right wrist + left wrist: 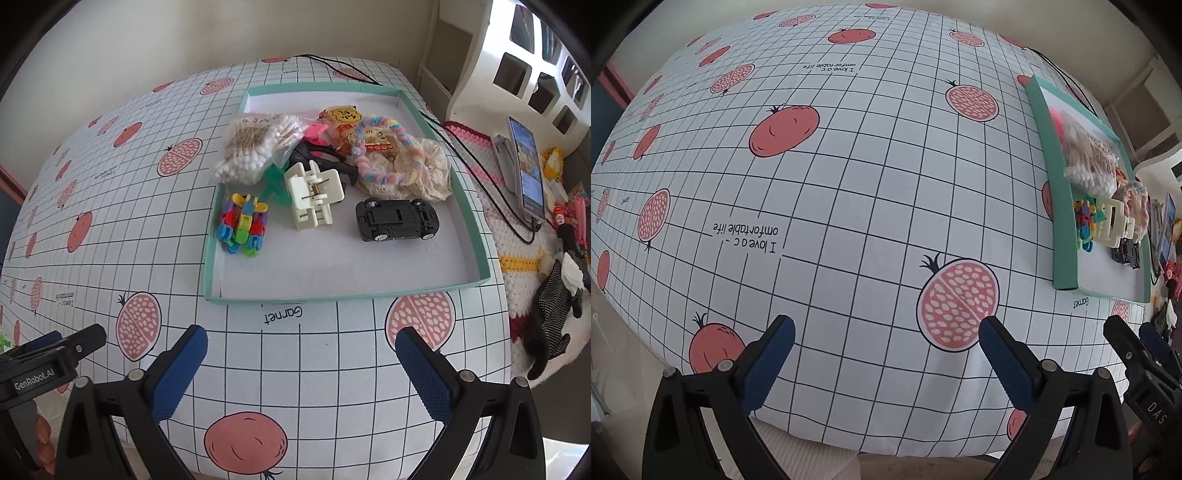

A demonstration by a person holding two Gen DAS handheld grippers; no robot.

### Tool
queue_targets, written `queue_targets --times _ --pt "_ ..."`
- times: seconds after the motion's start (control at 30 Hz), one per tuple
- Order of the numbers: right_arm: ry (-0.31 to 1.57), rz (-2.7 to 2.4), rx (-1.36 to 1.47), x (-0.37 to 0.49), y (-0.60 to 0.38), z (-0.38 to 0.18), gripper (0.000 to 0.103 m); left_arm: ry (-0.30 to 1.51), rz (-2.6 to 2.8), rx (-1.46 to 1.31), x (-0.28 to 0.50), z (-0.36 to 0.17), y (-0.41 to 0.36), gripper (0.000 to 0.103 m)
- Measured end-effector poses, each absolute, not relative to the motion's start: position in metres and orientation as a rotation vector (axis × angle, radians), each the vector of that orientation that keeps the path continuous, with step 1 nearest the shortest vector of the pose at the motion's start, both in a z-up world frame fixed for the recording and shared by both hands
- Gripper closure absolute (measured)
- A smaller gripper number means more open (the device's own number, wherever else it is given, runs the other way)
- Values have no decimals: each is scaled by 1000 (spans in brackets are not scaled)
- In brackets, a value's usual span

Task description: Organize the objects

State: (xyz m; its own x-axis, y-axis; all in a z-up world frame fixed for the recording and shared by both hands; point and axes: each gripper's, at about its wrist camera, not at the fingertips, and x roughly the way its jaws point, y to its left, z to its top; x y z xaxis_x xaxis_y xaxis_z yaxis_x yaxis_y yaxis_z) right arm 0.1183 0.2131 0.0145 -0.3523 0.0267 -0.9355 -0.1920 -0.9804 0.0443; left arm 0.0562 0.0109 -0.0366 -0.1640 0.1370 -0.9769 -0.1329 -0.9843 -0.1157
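Right wrist: phone [527, 172] beside tray [476, 240].

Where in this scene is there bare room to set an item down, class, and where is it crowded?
Free: the tray floor along its near wall, in front of the toy car and colourful clips; also the tablecloth left of the tray. Crowded: the tray's middle, around the cotton swabs and white clip.

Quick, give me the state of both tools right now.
Left tool: open, holding nothing, above the grid-patterned pomegranate tablecloth.
Right tool: open, holding nothing, short of the shallow mint-green cardboard tray.
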Motion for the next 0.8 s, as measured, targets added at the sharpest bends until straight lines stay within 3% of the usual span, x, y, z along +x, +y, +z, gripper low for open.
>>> queue_targets --times 0.8 --pt "190 2500 -1633 118 217 23 0 -30 2236 -1905 69 -35 25 3"
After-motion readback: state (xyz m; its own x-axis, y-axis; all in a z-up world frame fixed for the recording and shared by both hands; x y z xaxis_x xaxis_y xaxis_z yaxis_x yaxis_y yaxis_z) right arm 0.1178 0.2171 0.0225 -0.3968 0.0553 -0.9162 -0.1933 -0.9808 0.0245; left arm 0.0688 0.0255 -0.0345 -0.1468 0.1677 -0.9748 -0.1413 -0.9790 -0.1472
